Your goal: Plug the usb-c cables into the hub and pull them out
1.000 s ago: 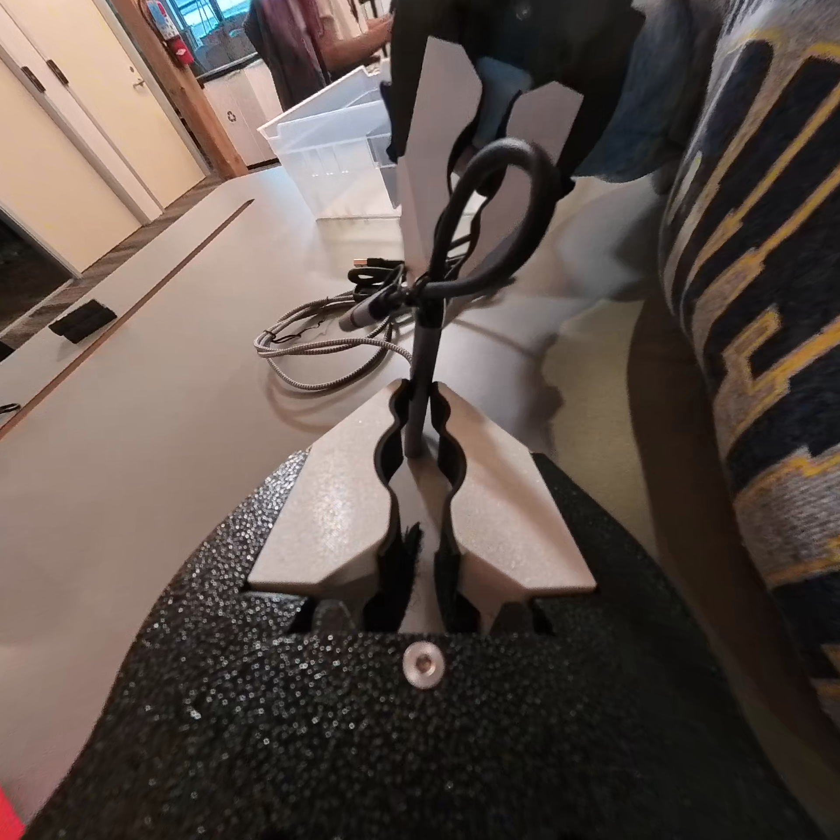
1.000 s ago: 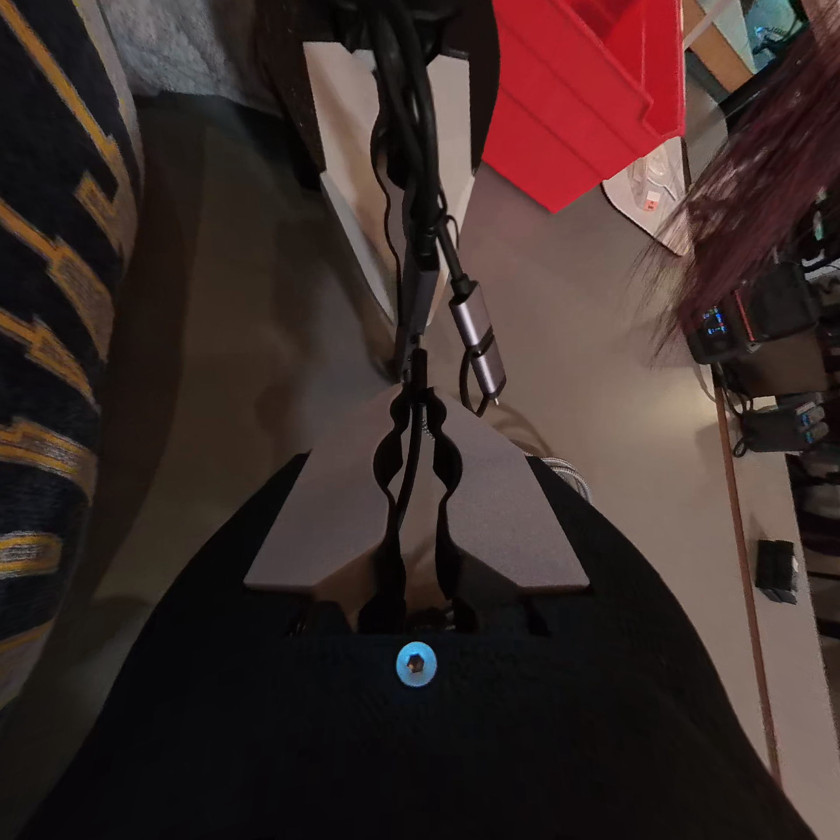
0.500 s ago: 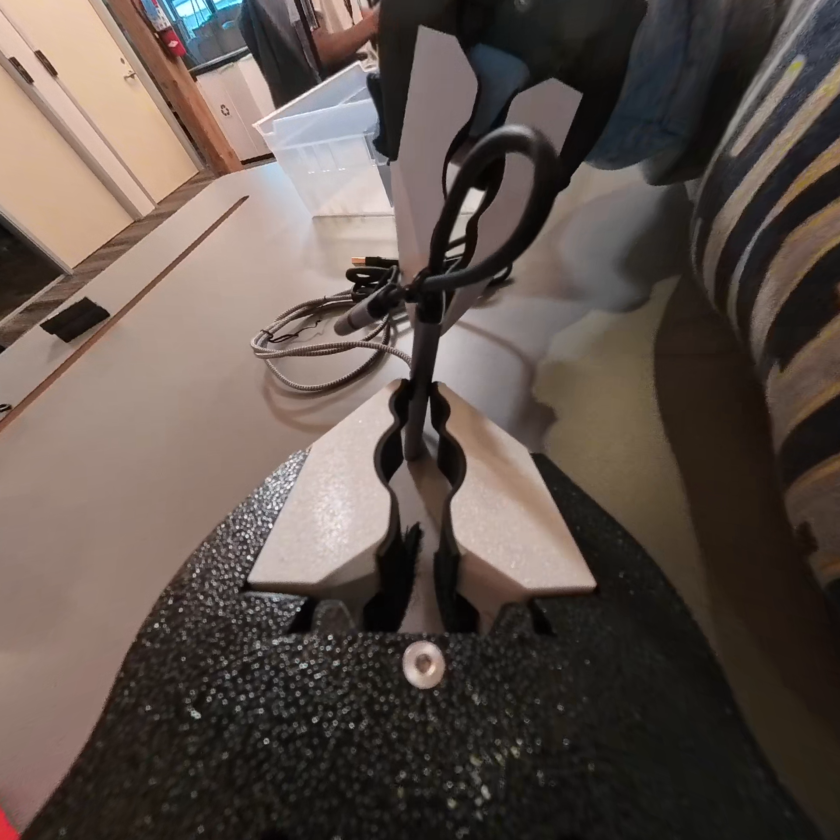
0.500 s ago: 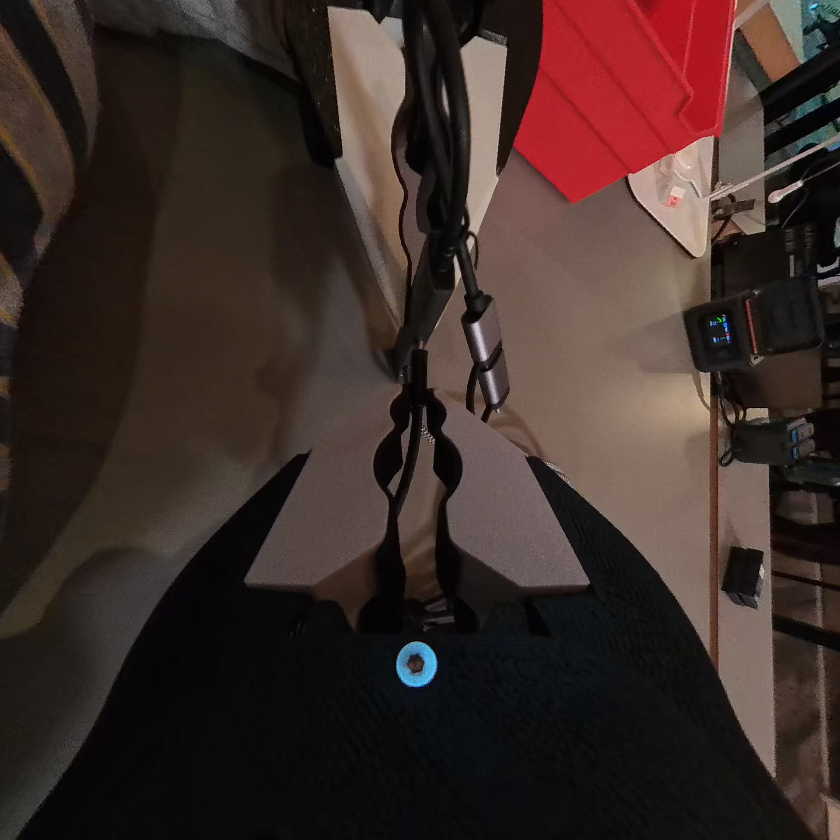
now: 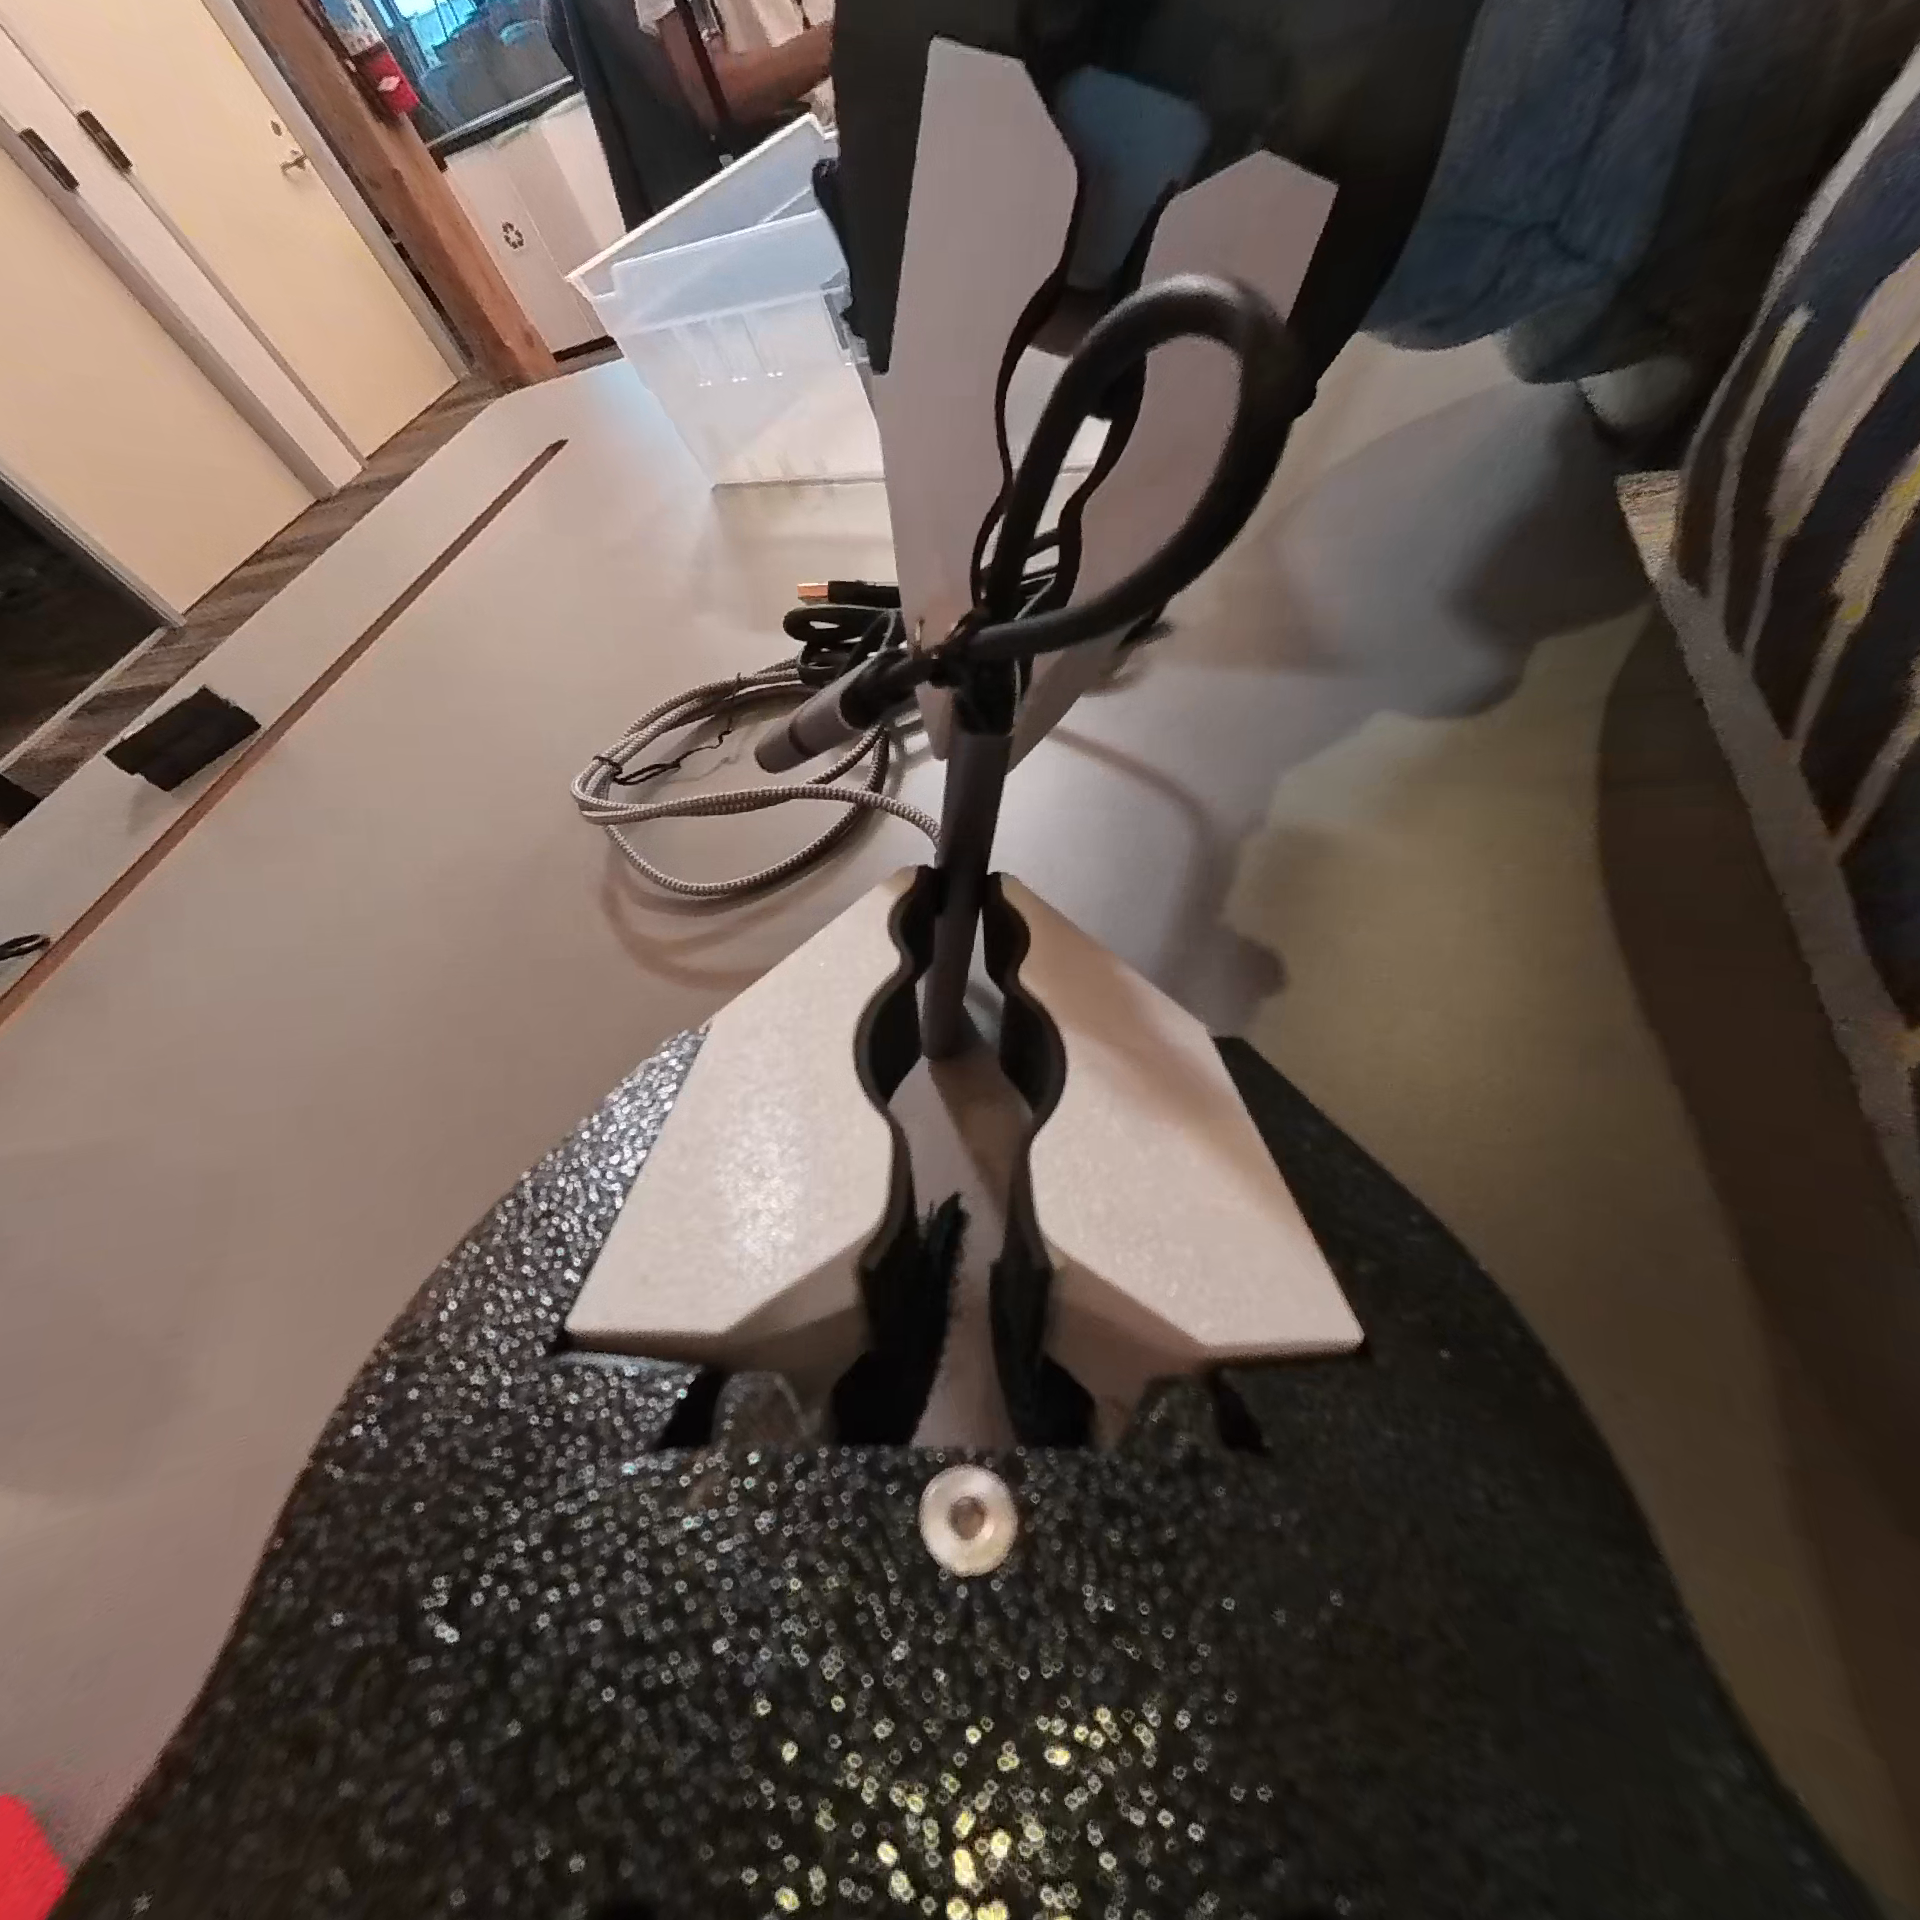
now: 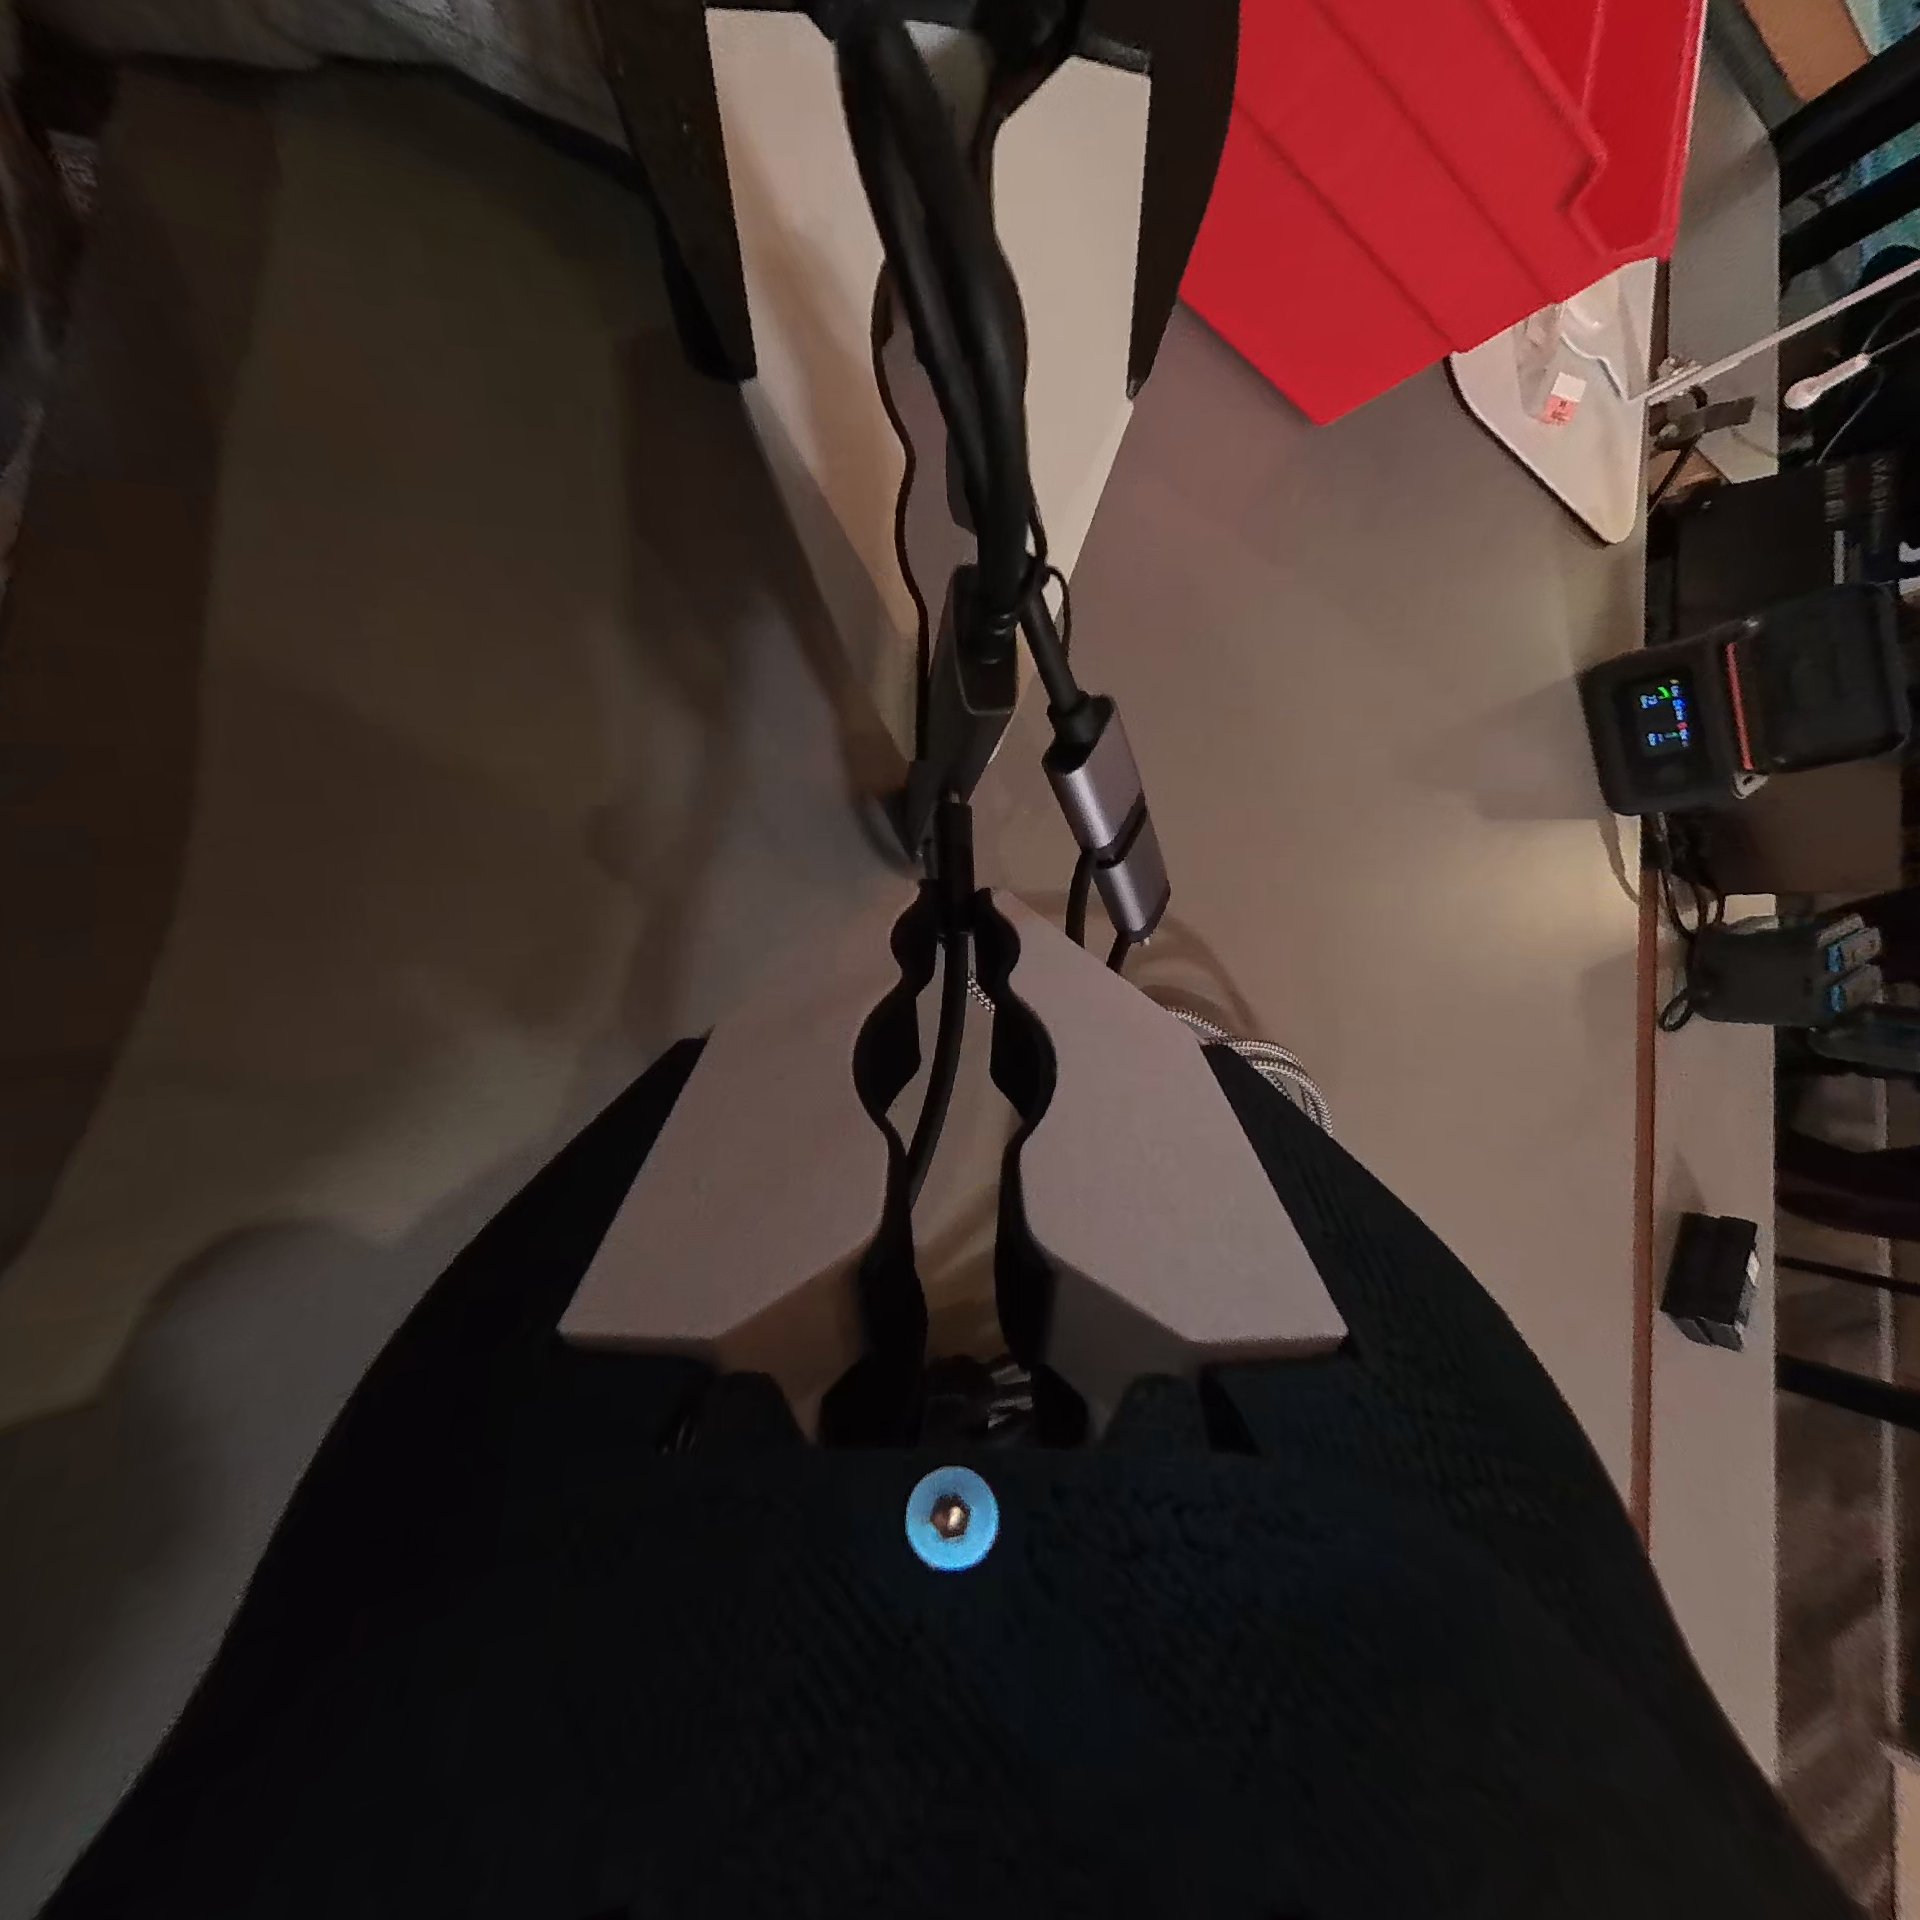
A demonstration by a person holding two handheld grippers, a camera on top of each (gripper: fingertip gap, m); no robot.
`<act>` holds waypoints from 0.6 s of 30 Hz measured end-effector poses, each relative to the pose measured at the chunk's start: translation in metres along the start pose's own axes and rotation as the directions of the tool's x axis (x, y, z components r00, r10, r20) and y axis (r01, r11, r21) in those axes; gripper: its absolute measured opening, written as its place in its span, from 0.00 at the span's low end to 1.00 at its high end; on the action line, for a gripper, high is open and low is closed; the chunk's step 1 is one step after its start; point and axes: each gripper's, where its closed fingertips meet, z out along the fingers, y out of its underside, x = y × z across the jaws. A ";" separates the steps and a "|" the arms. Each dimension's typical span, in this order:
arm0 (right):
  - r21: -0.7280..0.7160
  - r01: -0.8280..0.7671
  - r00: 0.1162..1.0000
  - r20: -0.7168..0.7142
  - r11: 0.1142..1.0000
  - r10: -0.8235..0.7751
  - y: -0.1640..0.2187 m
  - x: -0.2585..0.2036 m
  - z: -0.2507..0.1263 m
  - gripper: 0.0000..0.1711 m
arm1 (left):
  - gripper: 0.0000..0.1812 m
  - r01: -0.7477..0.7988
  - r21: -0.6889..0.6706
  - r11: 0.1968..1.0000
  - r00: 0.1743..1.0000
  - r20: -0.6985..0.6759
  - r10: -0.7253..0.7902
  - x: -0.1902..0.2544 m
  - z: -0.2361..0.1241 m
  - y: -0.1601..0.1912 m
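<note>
My left gripper [image 5: 958, 883] is shut on the thin grey hub [image 5: 966, 831], seen edge-on and held upright above the table. The hub's own black cable [image 5: 1174, 436] loops over it, and its silver end connector [image 6: 1107, 831] dangles. My right gripper [image 6: 956, 899] is shut on a black USB-C cable [image 6: 940, 1039] just behind its plug [image 6: 951, 831]. The plug's tip meets the end of the hub [image 6: 971, 686]; I cannot tell how deep it sits. The two grippers face each other tip to tip. The right gripper also shows in the left wrist view [image 5: 982, 717].
A grey braided cable [image 5: 727, 821] and a black cable bundle [image 5: 831, 623] lie coiled on the grey table [image 5: 364, 935]. A white bin [image 5: 727, 301] stands behind them. A red bin [image 6: 1455, 156] and electronic devices [image 6: 1745, 717] are to the right. A person's patterned sleeve [image 5: 1818, 520] is close by. Both grippers' tips are close together, under 4 cm apart.
Both grippers keep their grips with the plug at the hub's end. The pair has shifted slightly against the background, and the sleeve has moved out of the right wrist view.
</note>
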 end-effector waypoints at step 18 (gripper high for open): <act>0.047 -0.011 1.000 0.027 0.999 0.010 0.004 0.000 0.000 0.02 | 0.04 -0.013 -0.022 1.000 1.000 -0.016 0.012 0.000 0.007 -0.002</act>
